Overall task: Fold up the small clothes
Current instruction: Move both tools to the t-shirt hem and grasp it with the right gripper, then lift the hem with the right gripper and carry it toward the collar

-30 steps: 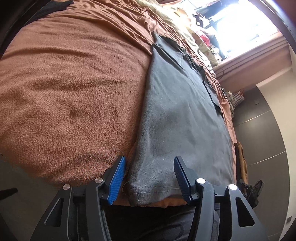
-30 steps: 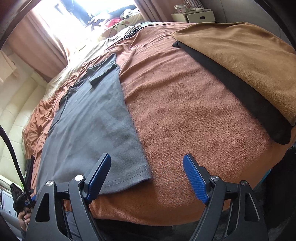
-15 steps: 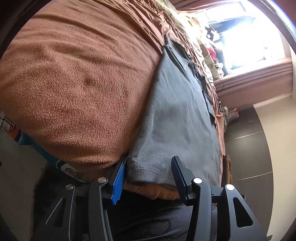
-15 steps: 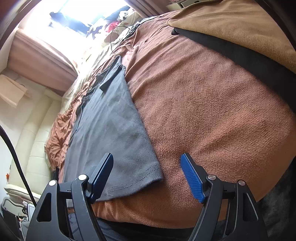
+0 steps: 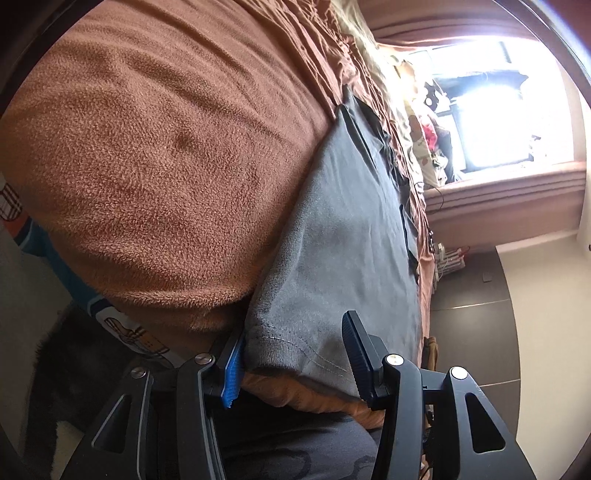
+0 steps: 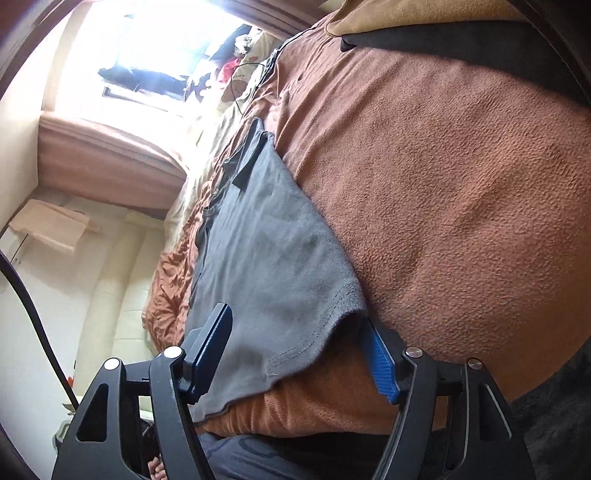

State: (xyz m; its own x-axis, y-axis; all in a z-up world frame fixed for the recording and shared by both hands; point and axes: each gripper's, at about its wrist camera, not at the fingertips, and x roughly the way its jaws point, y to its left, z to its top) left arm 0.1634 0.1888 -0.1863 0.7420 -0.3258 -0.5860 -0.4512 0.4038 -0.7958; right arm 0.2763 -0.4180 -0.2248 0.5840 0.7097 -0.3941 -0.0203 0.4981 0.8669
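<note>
A grey T-shirt (image 5: 347,229) lies lengthwise on the brown fleece blanket (image 5: 159,147), folded into a long strip, its hem at the near edge of the bed. My left gripper (image 5: 295,354) is open, its blue pads on either side of the hem's left corner, one under the edge and one above. In the right wrist view the same T-shirt (image 6: 266,251) runs away from me. My right gripper (image 6: 299,350) is open too, straddling the hem's right corner, with the cloth draped between its fingers.
The blanket (image 6: 461,192) covers a bed. A tan and black cloth (image 6: 443,26) lies at its far right. A bright window (image 5: 491,122) and clutter sit beyond the bed's head. A dark rug (image 5: 62,365) and patterned sheet (image 5: 122,328) show below the bed edge.
Both grippers have rolled sideways and moved in on the hem corners. Their jaws have narrowed slightly around the cloth. The shirt itself has not shifted.
</note>
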